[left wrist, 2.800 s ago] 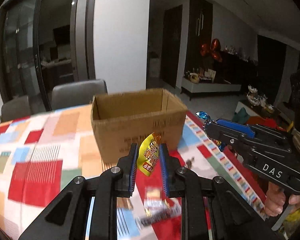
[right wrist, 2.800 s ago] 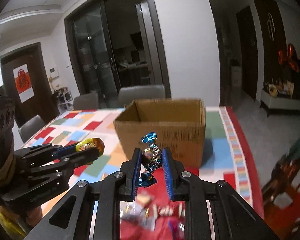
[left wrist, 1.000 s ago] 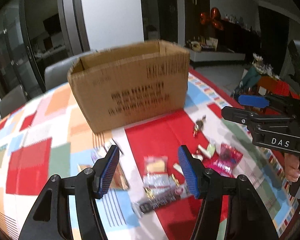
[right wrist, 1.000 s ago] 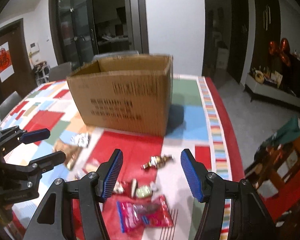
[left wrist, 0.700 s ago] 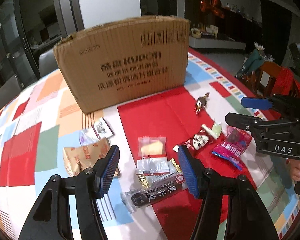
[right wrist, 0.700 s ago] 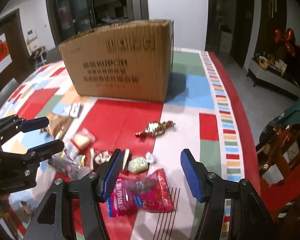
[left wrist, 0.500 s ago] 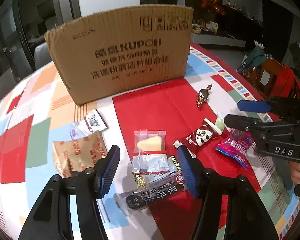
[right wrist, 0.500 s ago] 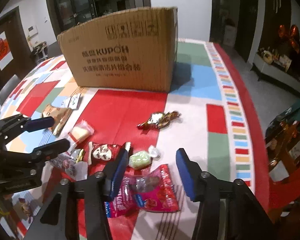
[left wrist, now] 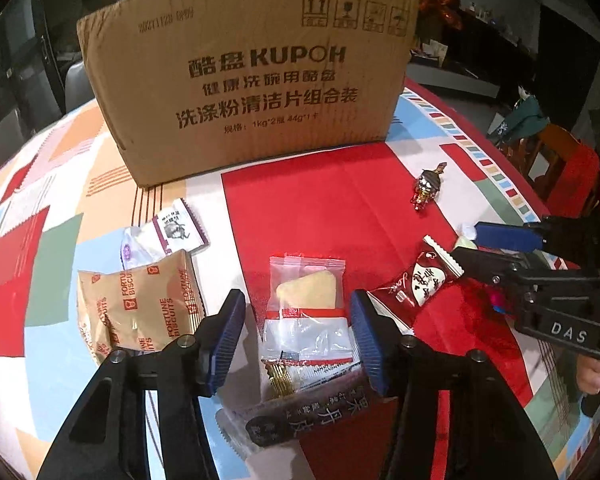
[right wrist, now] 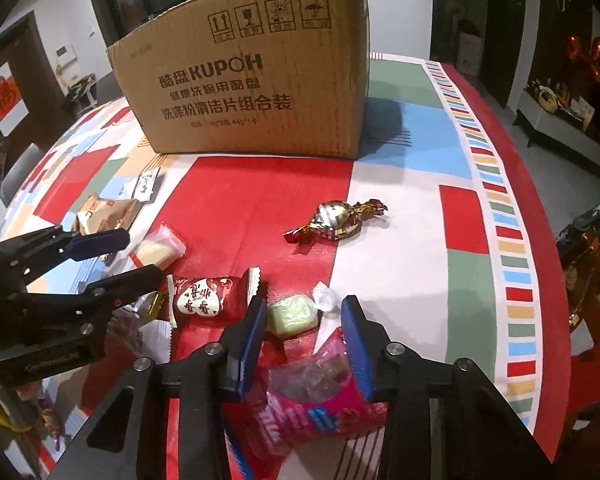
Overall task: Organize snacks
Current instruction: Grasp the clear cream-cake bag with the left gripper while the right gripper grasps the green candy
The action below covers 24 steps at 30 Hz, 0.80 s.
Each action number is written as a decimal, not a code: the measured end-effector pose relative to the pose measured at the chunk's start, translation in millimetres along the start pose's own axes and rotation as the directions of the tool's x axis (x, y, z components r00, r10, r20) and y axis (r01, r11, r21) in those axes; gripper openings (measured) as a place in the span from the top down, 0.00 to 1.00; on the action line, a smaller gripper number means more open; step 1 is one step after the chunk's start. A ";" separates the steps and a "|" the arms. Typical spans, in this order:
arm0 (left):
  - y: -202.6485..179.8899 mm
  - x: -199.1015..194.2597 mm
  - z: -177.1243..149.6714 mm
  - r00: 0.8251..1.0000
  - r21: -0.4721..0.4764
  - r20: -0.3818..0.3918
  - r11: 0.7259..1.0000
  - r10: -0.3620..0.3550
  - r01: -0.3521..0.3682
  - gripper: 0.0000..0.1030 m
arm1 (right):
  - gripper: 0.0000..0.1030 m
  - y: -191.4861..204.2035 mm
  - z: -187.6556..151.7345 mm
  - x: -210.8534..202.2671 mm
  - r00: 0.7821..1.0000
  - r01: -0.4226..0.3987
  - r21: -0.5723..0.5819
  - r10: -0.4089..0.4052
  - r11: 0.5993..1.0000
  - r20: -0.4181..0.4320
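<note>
Two grippers are lowered over a scatter of wrapped snacks on the surface (left wrist: 380,184), in front of the box (left wrist: 252,68).

Between the half-spread, closing jaws of the left gripper (left wrist: 298,336) a clear packet (left wrist: 306,304) with a pale biscuit is framed; the pads are not yet pressed on it. The packet is judged light, flat and slick, with a brittle core, so it is best taken across its narrow width at the sealed edges and pinched gently, not squeezed over the biscuit. A dark bar (left wrist: 300,412) lies partly under its near end and may be dragged along.

The right gripper (right wrist: 304,332) is narrower and also closing, with a green candy (right wrist: 294,316) just ahead of its left pad and a pink bag (right wrist: 316,396) below; nothing is clamped yet. The candy is judged small, firm and light, its twisted wrapper slippery, so a hold across the body is preferred. The bag is soft and crinkly.

A foil candy (right wrist: 336,218) lies well apart.
</note>
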State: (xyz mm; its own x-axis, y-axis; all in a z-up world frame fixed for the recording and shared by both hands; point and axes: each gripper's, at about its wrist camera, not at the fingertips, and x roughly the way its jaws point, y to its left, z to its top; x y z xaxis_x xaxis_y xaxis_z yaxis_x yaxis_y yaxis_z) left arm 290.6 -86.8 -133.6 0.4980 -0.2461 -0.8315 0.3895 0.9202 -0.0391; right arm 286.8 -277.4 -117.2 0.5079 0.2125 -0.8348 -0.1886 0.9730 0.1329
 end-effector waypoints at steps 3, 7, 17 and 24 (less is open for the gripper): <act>2.6 4.8 0.1 1.000 -0.019 -0.015 1.000 -0.018 0.018 0.53 | 0.63 3.3 -0.2 2.1 1.000 0.006 -0.014 -0.006 1.000 -0.004; 3.0 5.3 1.1 1.000 -0.028 -0.010 1.000 -0.013 0.013 0.61 | 0.65 4.1 0.2 2.9 1.000 -0.002 -0.014 0.002 1.000 -0.003; 2.9 -4.9 2.5 1.000 -0.028 0.003 1.000 -0.011 0.011 0.68 | 0.75 6.1 -0.2 -2.0 1.000 -0.012 0.000 0.012 1.000 0.013; 2.2 -33.4 10.4 0.999 -0.043 0.044 0.999 -0.009 0.011 0.68 | 0.75 7.4 9.4 -20.2 0.999 -0.013 0.021 0.012 1.000 0.047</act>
State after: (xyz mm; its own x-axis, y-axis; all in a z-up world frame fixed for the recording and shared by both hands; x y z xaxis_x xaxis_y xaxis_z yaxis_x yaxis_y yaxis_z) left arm 282.9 -79.8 -100.1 0.5279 -0.2672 -0.8062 0.3613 0.9297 -0.0715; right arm 283.0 -273.6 -94.4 0.5441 0.2280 -0.8074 -0.1778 0.9718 0.1547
